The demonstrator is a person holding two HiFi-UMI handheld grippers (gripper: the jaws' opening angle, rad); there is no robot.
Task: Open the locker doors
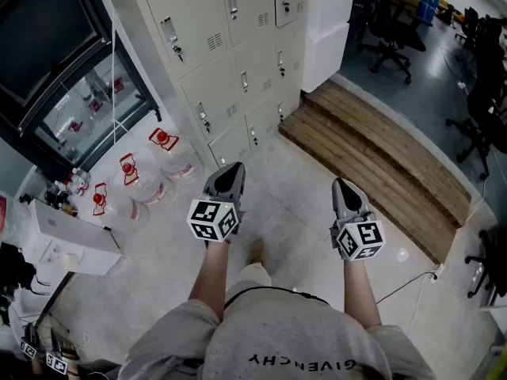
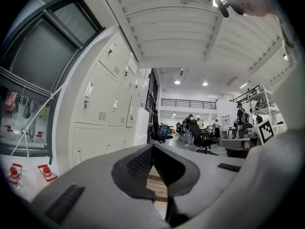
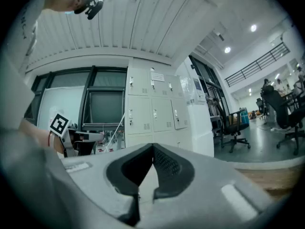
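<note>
Head view shows the left gripper [image 1: 231,171] and right gripper [image 1: 343,184], both with jaws pressed together on nothing, held over the floor [image 1: 301,188], well apart from the lockers [image 1: 238,70] along its far-left edge. Best to step closer, part one gripper's jaws, then square them to a door handle [image 1: 169,32].

left hand-held gripper [image 1: 234,169] and right hand-held gripper [image 1: 343,184], well apart from lockers [image 1: 230,62]

Left gripper [image 1: 229,172] and right gripper [image 1: 345,187] are being held forward, side by side, well apart. Bare left forearm [image 1: 212,271] and right forearm [image 1: 358,287] are being extended. Both pairs of jaws are being pressed together, tips touching.
</note>
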